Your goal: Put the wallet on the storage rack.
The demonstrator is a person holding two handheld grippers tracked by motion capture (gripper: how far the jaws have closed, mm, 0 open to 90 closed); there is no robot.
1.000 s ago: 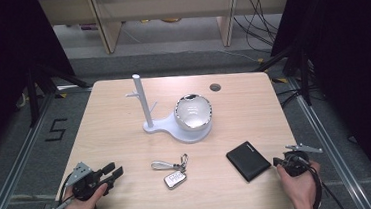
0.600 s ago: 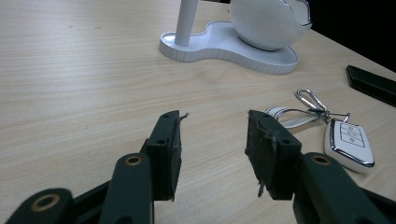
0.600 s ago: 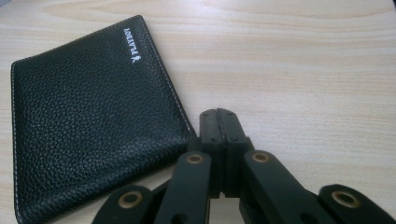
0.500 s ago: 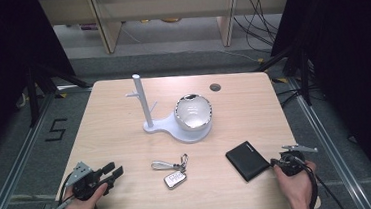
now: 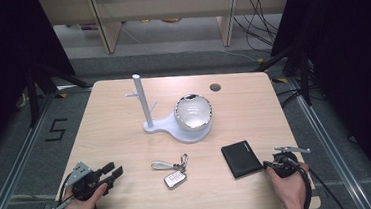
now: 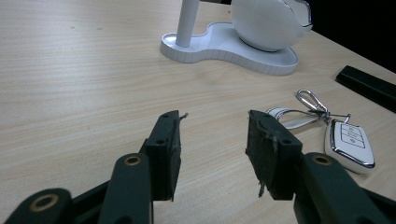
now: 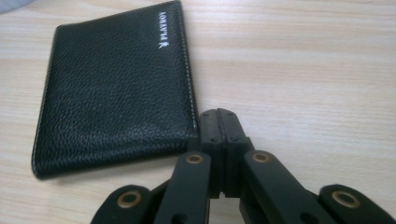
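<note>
Wood grain ran across the pale table (image 5: 124, 114), and near its front edge the person's two hands each held a gripper low over the surface. The left gripper (image 5: 112, 172) sat at the front left corner, its jaws spread with nothing between them, pointing across the table towards the car key fob (image 5: 175, 179), which lay flat near the middle of the front edge with its strap and clip (image 5: 164, 164) stretched out beside it; gripper and fob were apart, not touching. The right gripper (image 7: 218, 116) rested at the front right, its jaws pressed together and empty, the tips just beside the near corner of the black leather wallet (image 7: 116, 88), which lay flat on the wood; whether the tips touched its edge I couldn't tell. Farther back stood a white stand (image 5: 175, 128) with an upright post (image 5: 142, 100), and a white rounded bowl (image 5: 193, 112) sat on its base.
</note>
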